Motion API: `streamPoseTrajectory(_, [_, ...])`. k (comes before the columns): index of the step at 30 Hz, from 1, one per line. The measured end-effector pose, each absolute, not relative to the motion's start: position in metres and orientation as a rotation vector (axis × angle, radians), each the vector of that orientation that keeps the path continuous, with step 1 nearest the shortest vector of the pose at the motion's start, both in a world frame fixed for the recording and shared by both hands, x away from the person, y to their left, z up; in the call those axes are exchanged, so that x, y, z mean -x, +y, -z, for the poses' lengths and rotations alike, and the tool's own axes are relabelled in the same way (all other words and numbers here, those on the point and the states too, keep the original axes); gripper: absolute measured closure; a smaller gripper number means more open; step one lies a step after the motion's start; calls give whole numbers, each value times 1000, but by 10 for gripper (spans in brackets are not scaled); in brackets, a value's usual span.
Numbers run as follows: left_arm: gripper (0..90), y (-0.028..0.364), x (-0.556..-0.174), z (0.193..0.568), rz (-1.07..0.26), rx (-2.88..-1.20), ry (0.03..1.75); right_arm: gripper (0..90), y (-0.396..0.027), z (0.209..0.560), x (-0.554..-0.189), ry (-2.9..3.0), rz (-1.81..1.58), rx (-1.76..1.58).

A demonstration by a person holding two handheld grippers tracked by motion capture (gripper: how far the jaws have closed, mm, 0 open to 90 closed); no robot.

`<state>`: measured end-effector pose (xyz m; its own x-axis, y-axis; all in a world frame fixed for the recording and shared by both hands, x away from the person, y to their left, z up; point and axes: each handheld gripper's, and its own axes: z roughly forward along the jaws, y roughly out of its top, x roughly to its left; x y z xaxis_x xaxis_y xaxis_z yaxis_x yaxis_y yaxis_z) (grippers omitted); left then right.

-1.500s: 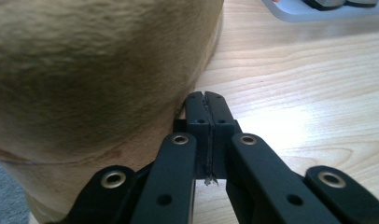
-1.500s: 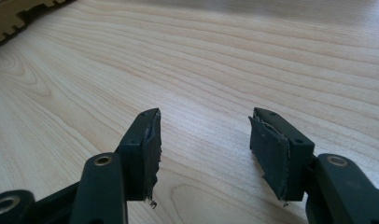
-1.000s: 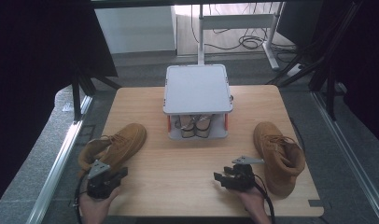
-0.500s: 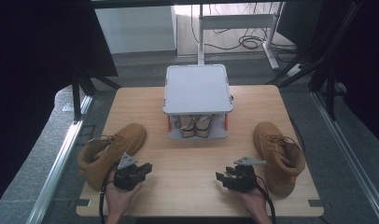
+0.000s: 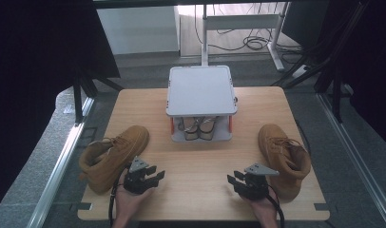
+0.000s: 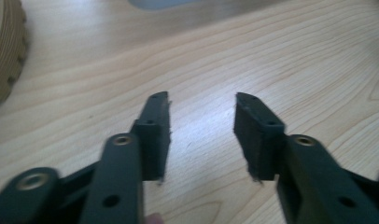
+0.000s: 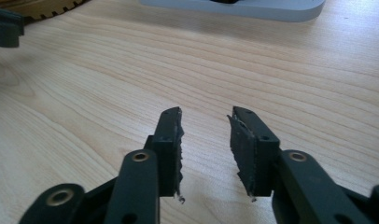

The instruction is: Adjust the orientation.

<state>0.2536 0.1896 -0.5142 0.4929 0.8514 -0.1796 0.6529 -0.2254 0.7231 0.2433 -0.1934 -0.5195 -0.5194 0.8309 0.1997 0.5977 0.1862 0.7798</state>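
Nearest the person, the left gripper (image 5: pixel 155 177) is hovering just beside the left tan boot (image 5: pixel 112 156), its jaws having just been opening and standing apart on nothing. The right gripper (image 5: pixel 236 178), jaws having just been closing yet parted and empty, is waiting beside the right tan boot (image 5: pixel 282 156). Judging by this, the approach is underway; next comes gripping a boot, perhaps for the grey shoe rack (image 5: pixel 200 90) beyond the boots.

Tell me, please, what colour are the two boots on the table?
Both the left boot and the right boot are tan; the high view shows them best.
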Motion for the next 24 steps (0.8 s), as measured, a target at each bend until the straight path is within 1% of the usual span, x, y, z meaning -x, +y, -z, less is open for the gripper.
streamPoseTrajectory(2, [497,191,-253,516,-324,-1958,1256,680,-195,519,-242,2196,-1248,-1360])
streamPoseTrajectory(7, [448,192,-251,514,-334,-1953,1248,784,-199,516,-237,2200,-1224,-1341])
streamPoseTrajectory(13, [435,197,-250,515,-345,-1942,1265,878,-216,513,-228,2147,-1179,-1368])
streamPoseTrajectory(17, [433,198,-250,515,-375,-1951,1271,891,-229,511,-219,2101,-1157,-1385])
streamPoseTrajectory(24, [429,196,-250,518,-353,-1955,1270,891,-253,509,-210,2037,-1152,-1438])
